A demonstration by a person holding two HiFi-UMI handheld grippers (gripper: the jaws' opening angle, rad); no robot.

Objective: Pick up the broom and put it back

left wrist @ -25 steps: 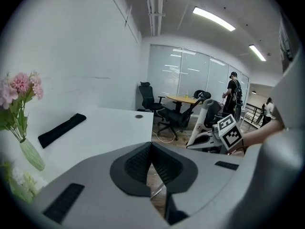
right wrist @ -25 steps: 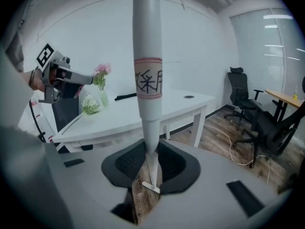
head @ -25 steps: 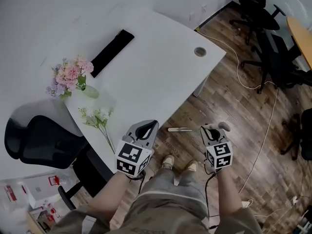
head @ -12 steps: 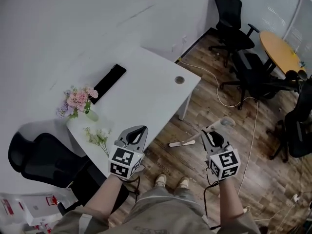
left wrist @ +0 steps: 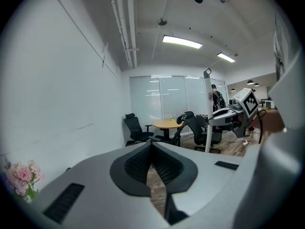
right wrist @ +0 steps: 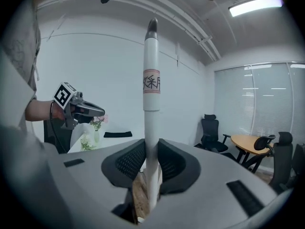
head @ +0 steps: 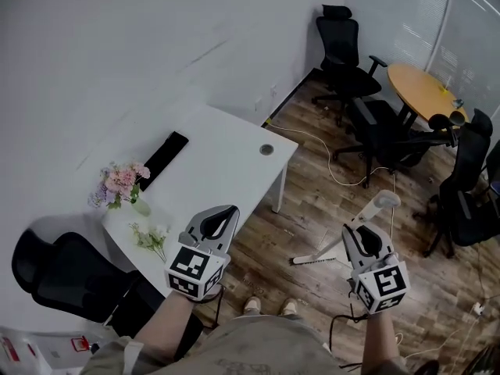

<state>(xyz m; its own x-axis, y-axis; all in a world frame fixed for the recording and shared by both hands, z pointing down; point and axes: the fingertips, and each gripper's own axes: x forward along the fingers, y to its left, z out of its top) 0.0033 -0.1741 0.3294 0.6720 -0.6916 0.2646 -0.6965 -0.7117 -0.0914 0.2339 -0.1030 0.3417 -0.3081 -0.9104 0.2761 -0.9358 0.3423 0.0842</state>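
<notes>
- Right hand-held gripper (right wrist: 151,162) is clamped on the broom (right wrist: 151,56), whose pole stands upright between the jaws.
- The broom head is down by the floor (head: 328,186), to that gripper's left.
- Above the jaws is a label (right wrist: 151,83) with pink edges and dark characters, too blurred to read.
- Left hand-held gripper (left wrist: 151,147) has its jaws together with nothing between them.

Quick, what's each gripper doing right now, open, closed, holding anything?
Left gripper: closed, nothing between its jaws.
Right gripper: closed on the broom handle.
</notes>
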